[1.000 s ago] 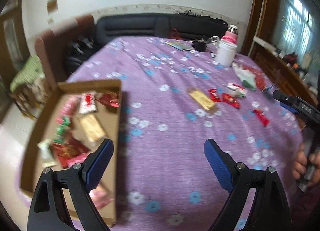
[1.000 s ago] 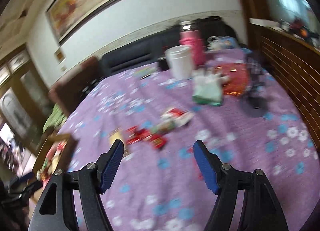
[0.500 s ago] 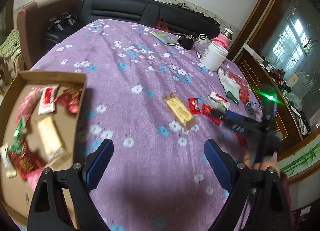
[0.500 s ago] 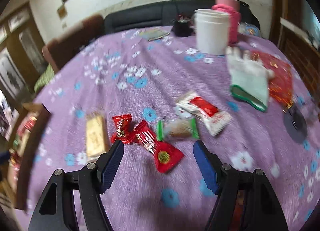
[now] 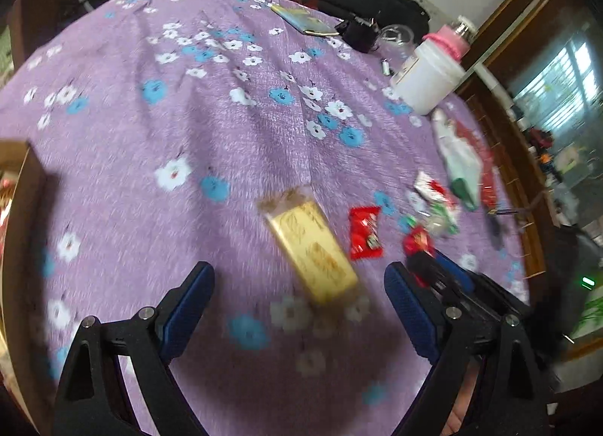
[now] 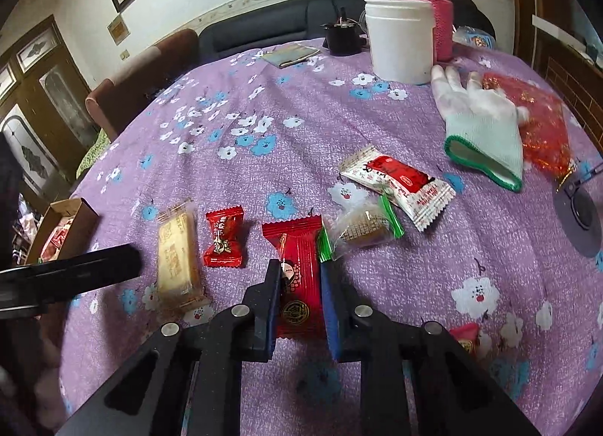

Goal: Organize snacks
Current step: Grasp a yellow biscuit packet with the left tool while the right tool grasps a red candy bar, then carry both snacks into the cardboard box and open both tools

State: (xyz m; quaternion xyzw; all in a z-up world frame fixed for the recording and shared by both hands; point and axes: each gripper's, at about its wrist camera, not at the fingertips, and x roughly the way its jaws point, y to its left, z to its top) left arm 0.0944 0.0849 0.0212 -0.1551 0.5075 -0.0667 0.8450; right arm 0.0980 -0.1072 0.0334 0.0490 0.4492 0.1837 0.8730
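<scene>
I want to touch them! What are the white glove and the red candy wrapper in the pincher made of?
The glove looks like soft knitted fabric: a fine weave shows, with a green stitched cuff. The red candy wrapper, which the right gripper is shut on, looks like thin glossy plastic film: it shines, with crimped zigzag ends.

red snack packet (image 6: 297,277): flat on purple cloth, lengthwise | gold bar packet (image 6: 177,251): flat, left of it | small red candy (image 6: 223,238): between them | clear green-ended packet (image 6: 360,230): right | white-red packet (image 6: 397,181): farther right
</scene>
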